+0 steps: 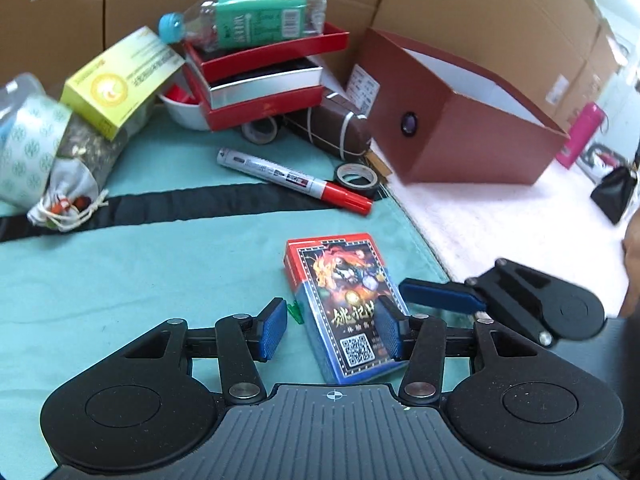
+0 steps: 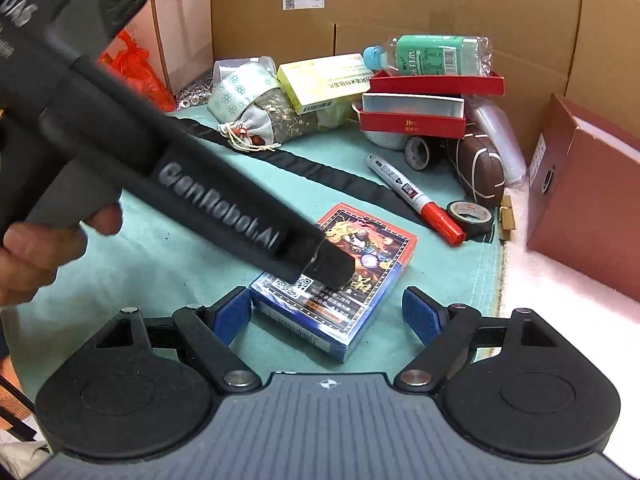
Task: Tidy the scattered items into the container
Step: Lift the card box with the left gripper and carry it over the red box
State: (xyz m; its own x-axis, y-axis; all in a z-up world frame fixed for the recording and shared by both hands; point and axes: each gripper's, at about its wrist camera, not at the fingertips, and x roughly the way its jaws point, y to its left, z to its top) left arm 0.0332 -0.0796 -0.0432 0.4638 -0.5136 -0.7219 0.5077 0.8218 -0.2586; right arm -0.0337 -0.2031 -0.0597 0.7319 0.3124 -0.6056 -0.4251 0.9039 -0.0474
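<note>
A pack of playing cards (image 1: 340, 280) with a red and blue printed face lies flat on the teal cloth (image 1: 140, 280). My left gripper (image 1: 332, 330) is open around its near end; the right pad overlaps the pack's edge and the left pad stands apart from it. My right gripper (image 2: 328, 316) is also open, with the same pack (image 2: 376, 256) between its pads. The left gripper's black body (image 2: 180, 184) crosses that view and covers part of the pack. The reddish-brown open box (image 1: 460, 120) stands at the right on white cloth.
A red-capped marker (image 1: 296, 180) and a black tape roll (image 1: 356, 174) lie beyond the pack. Behind are stacked red boxes (image 1: 264, 80) with a bottle (image 1: 256, 20) on top, a yellow carton (image 1: 120, 80), a pouch (image 1: 68, 192) and a brown ball (image 1: 336, 128). Cardboard walls close the back.
</note>
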